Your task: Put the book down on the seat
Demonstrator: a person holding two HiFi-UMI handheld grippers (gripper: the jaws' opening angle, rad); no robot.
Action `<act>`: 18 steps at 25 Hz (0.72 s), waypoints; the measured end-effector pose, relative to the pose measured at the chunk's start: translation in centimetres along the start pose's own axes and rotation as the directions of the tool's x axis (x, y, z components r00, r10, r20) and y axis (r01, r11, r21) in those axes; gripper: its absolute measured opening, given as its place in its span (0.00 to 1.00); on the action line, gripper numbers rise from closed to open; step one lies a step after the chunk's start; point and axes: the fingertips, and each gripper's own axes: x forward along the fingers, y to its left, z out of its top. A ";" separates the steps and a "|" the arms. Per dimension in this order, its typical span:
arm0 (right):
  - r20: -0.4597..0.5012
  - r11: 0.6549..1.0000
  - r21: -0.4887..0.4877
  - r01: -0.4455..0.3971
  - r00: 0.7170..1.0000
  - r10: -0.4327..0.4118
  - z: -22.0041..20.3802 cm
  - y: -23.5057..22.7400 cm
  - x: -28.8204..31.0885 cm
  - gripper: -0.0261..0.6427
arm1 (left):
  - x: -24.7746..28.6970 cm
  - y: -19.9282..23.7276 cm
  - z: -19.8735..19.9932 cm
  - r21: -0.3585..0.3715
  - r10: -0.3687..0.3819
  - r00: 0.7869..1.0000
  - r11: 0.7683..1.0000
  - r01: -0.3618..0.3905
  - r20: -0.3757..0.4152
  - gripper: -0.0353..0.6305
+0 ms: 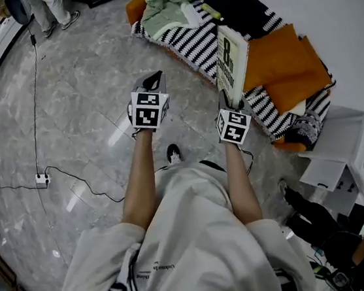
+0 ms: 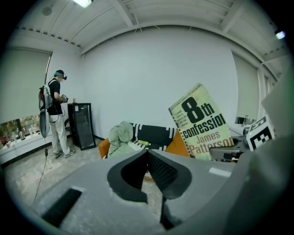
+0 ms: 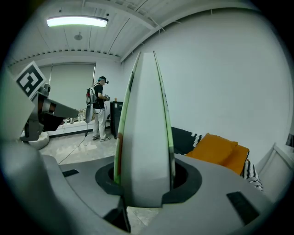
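Observation:
My right gripper (image 1: 230, 100) is shut on the lower edge of a pale green paperback book (image 1: 231, 61), which stands upright above the sofa's front edge. In the right gripper view the book's page edge (image 3: 144, 133) rises straight up from between the two pads. The left gripper view shows the book's cover (image 2: 204, 124) tilted, in front of the sofa. My left gripper (image 1: 152, 83) hovers over the floor to the left of the book, shut, with nothing between its pads. The sofa seat (image 1: 190, 39) has a black-and-white striped cover, with orange cushions (image 1: 285, 63) to the right of the book.
A green garment (image 1: 171, 1) lies on the sofa's far end. A cable and power strip (image 1: 41, 180) run across the marble floor at the left. White boxes (image 1: 340, 148) stand right of the sofa. A person (image 2: 55, 110) stands by a black cabinet (image 2: 82, 125).

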 end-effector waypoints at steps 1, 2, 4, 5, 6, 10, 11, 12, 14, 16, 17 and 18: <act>0.001 1.000 -0.002 0.011 1.000 -0.011 0.0 -0.2 0.1 0.29 | 0.4 0.6 -0.3 -0.015 0.005 1.000 1.000 -0.005 -0.013 0.07; 0.001 1.000 0.000 0.022 1.000 -0.022 -0.3 -0.6 0.1 0.29 | 0.8 1.0 -0.6 -0.033 0.006 1.000 0.999 -0.007 -0.023 0.06; -0.004 0.999 0.013 0.048 0.999 -0.048 -1.0 -1.7 0.0 0.29 | 1.7 1.4 -1.0 -0.061 -0.005 0.999 0.998 0.003 -0.033 0.07; -0.010 0.998 0.021 0.061 0.998 -0.061 -1.4 -2.3 -0.1 0.29 | 2.2 1.4 -1.2 -0.067 -0.013 0.999 0.998 0.010 -0.038 0.07; -0.017 0.997 0.027 0.072 0.997 -0.072 -1.9 -3.0 -0.1 0.29 | 2.7 1.2 -1.5 -0.070 -0.020 0.999 0.997 0.017 -0.043 0.06; -0.045 0.992 0.076 0.104 0.994 -0.100 -3.5 -4.7 0.1 0.29 | 4.1 0.0 -2.5 -0.062 -0.046 0.996 0.997 0.042 -0.071 0.07; -0.055 0.990 0.088 0.107 0.993 -0.103 -3.7 -5.0 0.4 0.29 | 4.4 -0.2 -2.6 -0.055 -0.052 0.996 0.997 0.048 -0.078 0.07; -0.067 0.990 0.093 0.108 0.993 -0.102 -3.8 -5.1 0.6 0.29 | 4.7 -0.5 -2.7 -0.047 -0.058 0.995 0.997 0.054 -0.085 0.07; -0.087 0.990 0.089 0.105 0.991 -0.098 -3.8 -5.2 1.2 0.29 | 5.3 -0.6 -2.7 -0.035 -0.066 0.993 0.997 0.063 -0.094 0.06; -0.080 0.991 0.090 0.097 0.993 -0.090 -3.3 -5.1 1.9 0.29 | 6.0 -0.3 -2.3 -0.038 -0.065 0.994 0.997 0.062 -0.088 0.07; -0.070 0.991 0.095 0.090 0.994 -0.084 -2.9 -5.2 2.3 0.29 | 6.5 -0.2 -1.9 -0.041 -0.063 0.995 0.997 0.060 -0.081 0.07; -0.062 0.991 0.099 0.085 0.995 -0.079 -2.6 -5.3 2.6 0.29 | 7.0 -0.3 -1.4 -0.040 -0.059 0.996 0.998 0.057 -0.071 0.07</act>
